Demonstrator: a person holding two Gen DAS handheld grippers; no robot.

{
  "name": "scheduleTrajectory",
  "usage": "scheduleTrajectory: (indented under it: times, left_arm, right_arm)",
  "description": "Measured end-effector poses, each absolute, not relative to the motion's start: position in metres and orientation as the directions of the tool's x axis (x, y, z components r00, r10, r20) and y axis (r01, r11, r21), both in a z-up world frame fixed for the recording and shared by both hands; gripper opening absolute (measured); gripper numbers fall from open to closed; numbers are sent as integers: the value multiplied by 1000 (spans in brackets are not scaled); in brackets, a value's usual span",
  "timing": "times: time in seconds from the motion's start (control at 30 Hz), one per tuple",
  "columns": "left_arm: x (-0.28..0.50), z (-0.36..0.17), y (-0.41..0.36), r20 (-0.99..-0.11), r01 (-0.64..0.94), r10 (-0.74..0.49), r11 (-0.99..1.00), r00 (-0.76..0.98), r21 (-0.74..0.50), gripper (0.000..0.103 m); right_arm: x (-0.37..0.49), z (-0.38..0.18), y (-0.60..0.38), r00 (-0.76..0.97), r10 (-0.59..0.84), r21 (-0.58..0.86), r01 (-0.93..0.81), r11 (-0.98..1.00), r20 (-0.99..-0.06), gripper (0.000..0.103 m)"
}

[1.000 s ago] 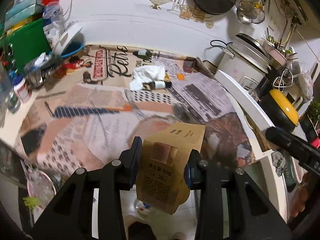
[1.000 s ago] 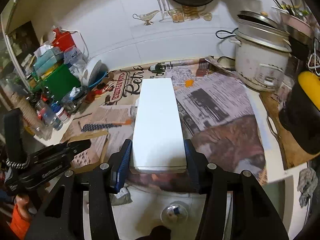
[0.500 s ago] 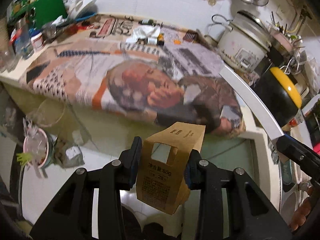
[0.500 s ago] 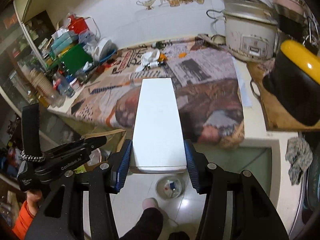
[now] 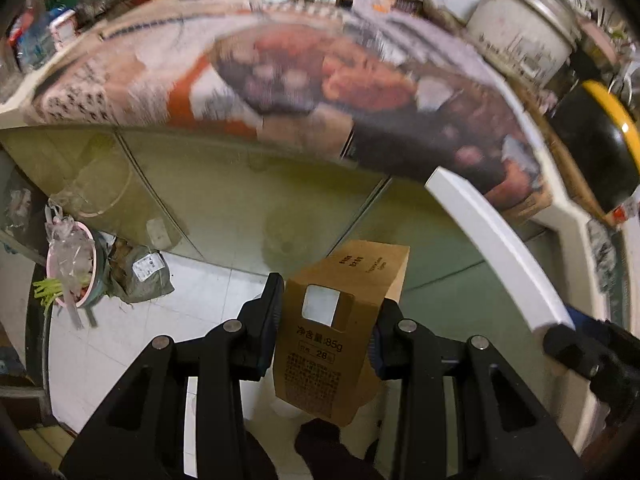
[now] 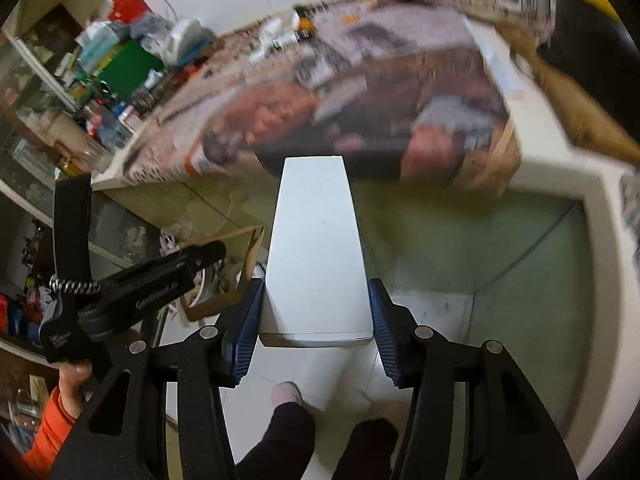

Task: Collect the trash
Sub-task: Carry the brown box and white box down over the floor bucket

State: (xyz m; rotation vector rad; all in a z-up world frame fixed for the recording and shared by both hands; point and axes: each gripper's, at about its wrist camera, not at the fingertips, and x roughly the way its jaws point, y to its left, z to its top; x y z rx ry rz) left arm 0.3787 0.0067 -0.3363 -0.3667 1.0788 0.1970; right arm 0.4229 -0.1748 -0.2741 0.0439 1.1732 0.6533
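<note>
A brown paper pouch [image 5: 340,336] with a small clear window and printed text sits low centre, tilted; a long white box [image 6: 316,252] stands centre frame, lengthwise away from camera

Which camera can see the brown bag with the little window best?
The left wrist view. There the brown bag fills the middle, pinched between the left gripper's fingers, with its window and printed label facing the camera. The right wrist view shows only the white box in the right gripper; the bag isn't clearly visible there.
</note>
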Motion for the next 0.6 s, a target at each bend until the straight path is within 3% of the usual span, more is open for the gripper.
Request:
scheduleTrajectory:
  times: [0.3, 0.6]
  left_arm:
    - [393, -459, 38, -932, -283, -55, 945, 358, -164, 37]
    - [395, -599, 59, -954, -303, -112, 932, 279, -198, 37]
  right_arm:
    - [419, -394, -150, 145, 409, 352, -309, 884, -901, 48]
    - [426, -510, -138, 86, 345, 311, -274, 910, -935, 48]
